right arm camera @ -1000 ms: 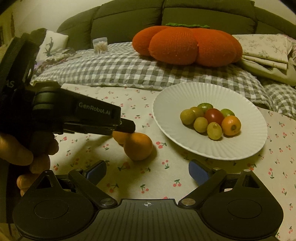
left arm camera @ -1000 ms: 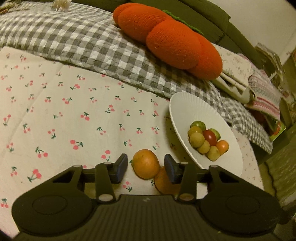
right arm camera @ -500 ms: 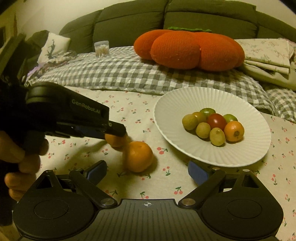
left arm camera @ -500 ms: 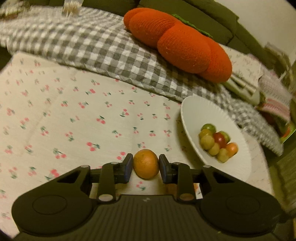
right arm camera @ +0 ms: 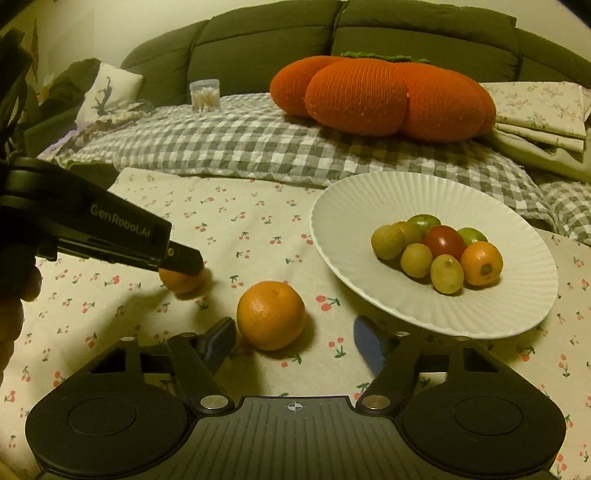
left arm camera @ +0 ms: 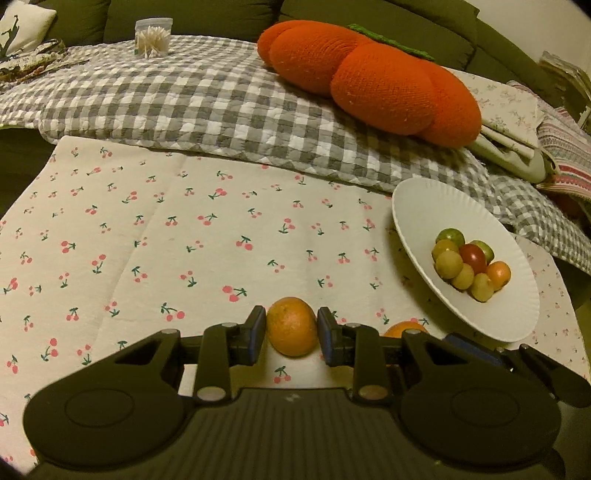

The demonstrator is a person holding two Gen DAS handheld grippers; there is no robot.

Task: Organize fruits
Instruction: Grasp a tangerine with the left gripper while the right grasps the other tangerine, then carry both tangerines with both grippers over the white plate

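My left gripper is shut on an orange and holds it above the cherry-print cloth; it shows from the side in the right wrist view, the orange under its fingers. A second orange lies on the cloth, just inside the left finger of my open right gripper; its top shows in the left wrist view. A white ribbed plate on the right holds several small fruits.
A grey checked quilt lies behind the cloth, with a big orange pumpkin cushion on it and a clear jar of cotton swabs. Folded linens lie at the right. A green sofa stands behind.
My left gripper closed on the first orange and lifted it off the cloth, away from the second one. My right gripper moved in around the second orange, still open.
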